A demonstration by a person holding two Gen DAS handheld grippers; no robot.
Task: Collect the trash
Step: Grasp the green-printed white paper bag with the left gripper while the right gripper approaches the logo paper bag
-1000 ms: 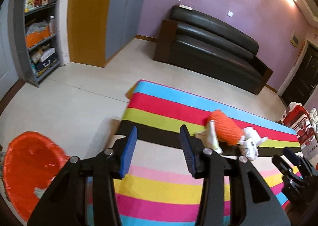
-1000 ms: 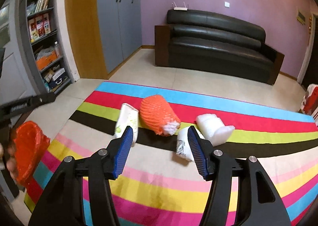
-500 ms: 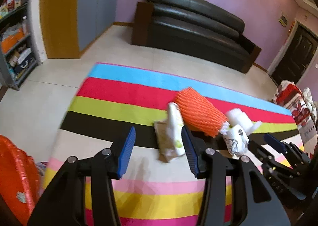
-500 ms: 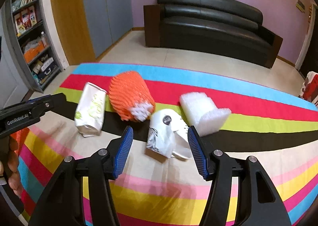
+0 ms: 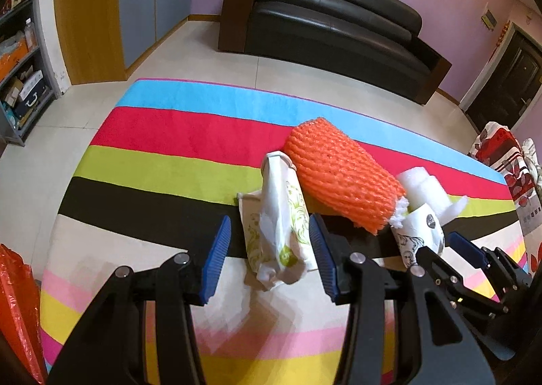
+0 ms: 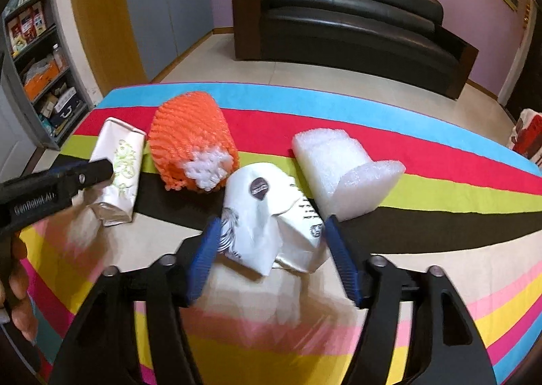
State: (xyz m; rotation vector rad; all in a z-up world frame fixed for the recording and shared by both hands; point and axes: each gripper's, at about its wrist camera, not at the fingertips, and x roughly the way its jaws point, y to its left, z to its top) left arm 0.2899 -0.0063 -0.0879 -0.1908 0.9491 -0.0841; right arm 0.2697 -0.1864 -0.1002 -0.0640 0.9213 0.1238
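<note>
Four pieces of trash lie close together on the striped rug [image 6: 440, 154]: a green-printed tissue pack [image 5: 277, 215], an orange foam net [image 5: 338, 178], a crumpled white paper bag [image 6: 271, 215] and a wad of bubble wrap [image 6: 338, 168]. The left gripper [image 5: 269, 259] hangs low with its blue fingers spread wide, the near end of the tissue pack between them, and nothing yet pinched. The right gripper [image 6: 271, 256] is likewise spread, its fingers flanking the white paper bag, the left pad just beside the bag's printed side (whether it touches, the blur does not let me say). The likely step is a double pickup, one item per hand. The risks, as I judge them, come from softness and crowding: the tissue pack is limp and may fold or slide out if caught only by its loose end, and the paper bag may crush and slip if gripped at one flap. The foam net lies against both targets, so a lift might drag it along. An orange bag [image 5: 17, 317] shows at the left edge of the left view, probably the destination.
</note>
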